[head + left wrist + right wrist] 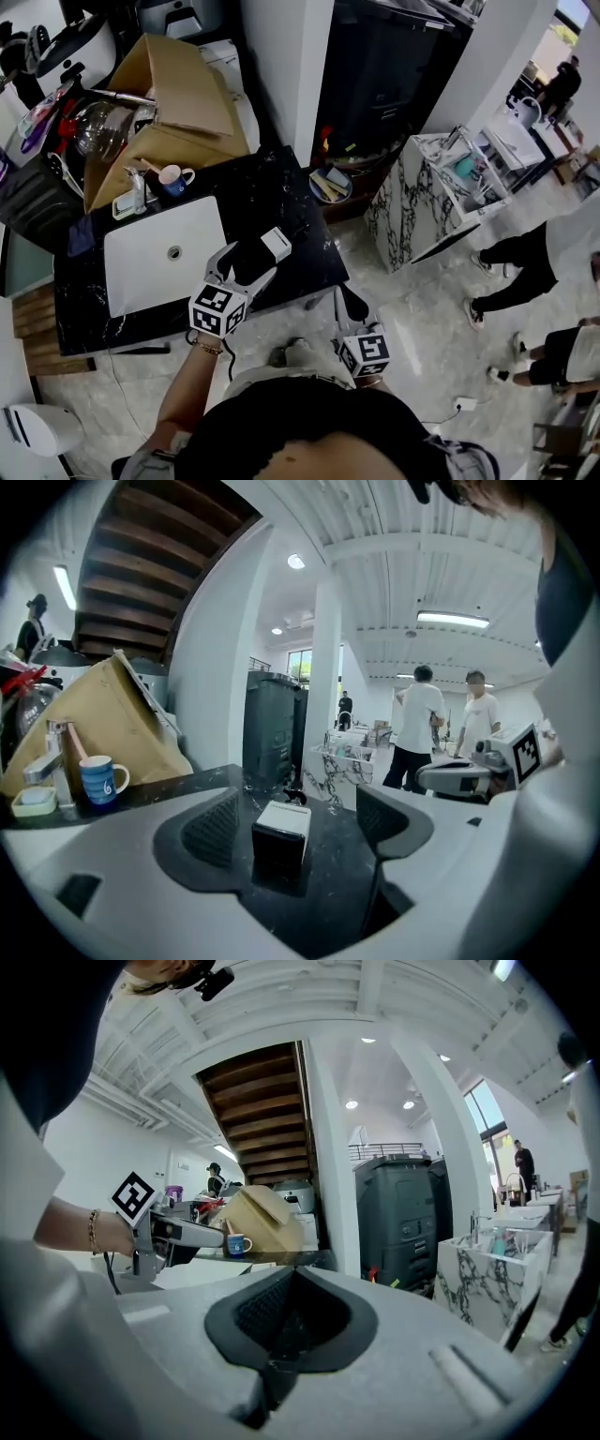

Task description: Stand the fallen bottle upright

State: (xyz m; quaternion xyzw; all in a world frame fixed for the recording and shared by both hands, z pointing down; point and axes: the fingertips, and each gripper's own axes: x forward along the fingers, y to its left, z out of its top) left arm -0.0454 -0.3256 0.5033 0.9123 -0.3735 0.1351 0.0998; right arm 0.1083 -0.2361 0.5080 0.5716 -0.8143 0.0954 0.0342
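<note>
One small boxy bottle (275, 245) sits on the black marbled countertop (286, 192), at 3 o'clock from the white sink basin (141, 272). From the left gripper view it reads as a black block with a white face turned up. Whether that white face is a cap or a side cannot be told, so its long axis and whether it stands or lies stay uncertain. Any print on it is too small to read.

The left gripper (251, 260) reaches in from 7 o'clock with its jaws wide apart, one ribbed pad on each side of the bottle. Bare counter shows in both gaps, and nothing is gripped.

The right gripper (349, 302) hangs off the counter edge, at 5 o'clock from the left one, over the pale floor. Its own view shows the dark pads pressed together with nothing between them. Each gripper carries a cube of black-and-white square markers.

At 12 o'clock from the basin stands a metal tap (138, 187). Just beside it is a blue mug (173, 178) bearing a white curl that looks like a figure 6. Behind them an open cardboard box (178, 94) leans, its contents partly hidden by the flaps.

The wearer's dark-clad body fills the bottom of the head view and covers both elbows. At 3 o'clock, people (525, 258) stand on the floor, cut off by the frame edge.
</note>
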